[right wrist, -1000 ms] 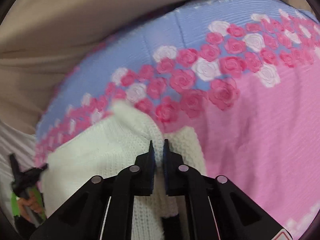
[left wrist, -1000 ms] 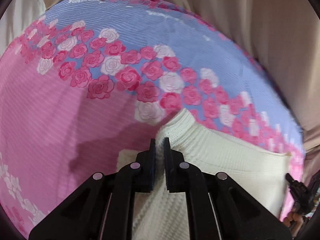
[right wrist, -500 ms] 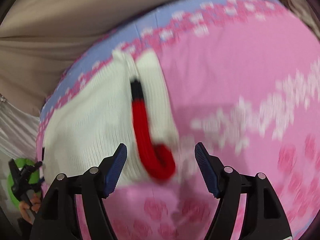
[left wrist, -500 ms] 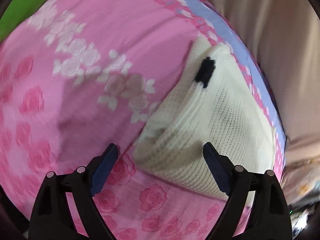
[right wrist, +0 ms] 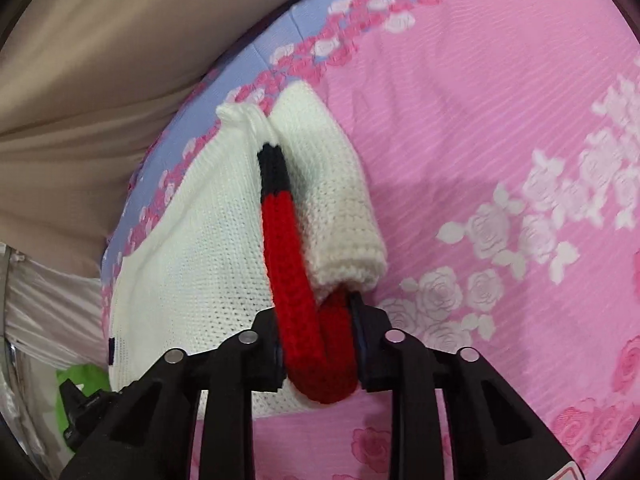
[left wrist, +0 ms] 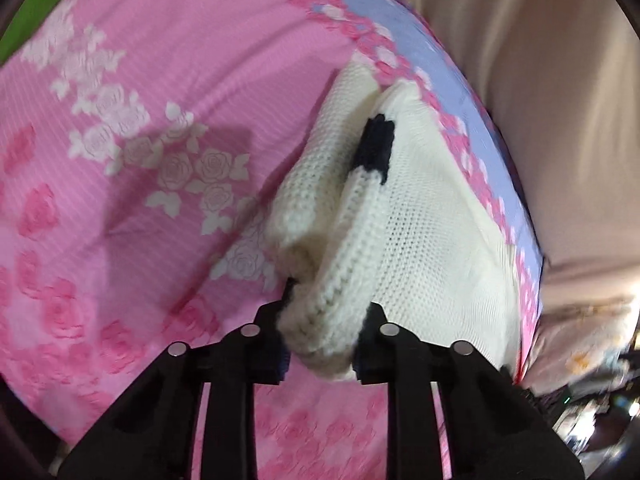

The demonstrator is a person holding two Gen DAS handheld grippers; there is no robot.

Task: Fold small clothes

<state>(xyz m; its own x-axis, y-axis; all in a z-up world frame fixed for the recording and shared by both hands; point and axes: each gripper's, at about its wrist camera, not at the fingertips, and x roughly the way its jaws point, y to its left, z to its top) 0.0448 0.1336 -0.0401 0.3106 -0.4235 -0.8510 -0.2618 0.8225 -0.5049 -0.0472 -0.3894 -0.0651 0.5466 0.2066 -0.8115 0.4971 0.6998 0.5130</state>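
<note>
A small cream knitted sweater point(left wrist: 432, 240) lies folded on a pink rose-print bedspread point(left wrist: 140, 100) near its blue edge. It also shows in the right wrist view point(right wrist: 208, 264). My left gripper point(left wrist: 322, 344) is shut on a thick cream ribbed fold of the sweater; a black patch point(left wrist: 376, 148) shows further up. My right gripper point(right wrist: 318, 354) is shut on the sweater's red knitted band point(right wrist: 288, 256), which turns black at its far end, beside a rolled cream sleeve point(right wrist: 340, 208).
A beige curtain point(left wrist: 540, 80) hangs beyond the bed's blue border point(right wrist: 240, 76). The other hand-held gripper point(right wrist: 86, 408) with a green part shows at the lower left of the right wrist view. Cluttered items point(left wrist: 592, 400) lie off the bed's edge.
A second ago both grippers were shut on the sweater near the blue border. Half a second ago both were open over the folded sweater. Now each has closed on a near edge.
</note>
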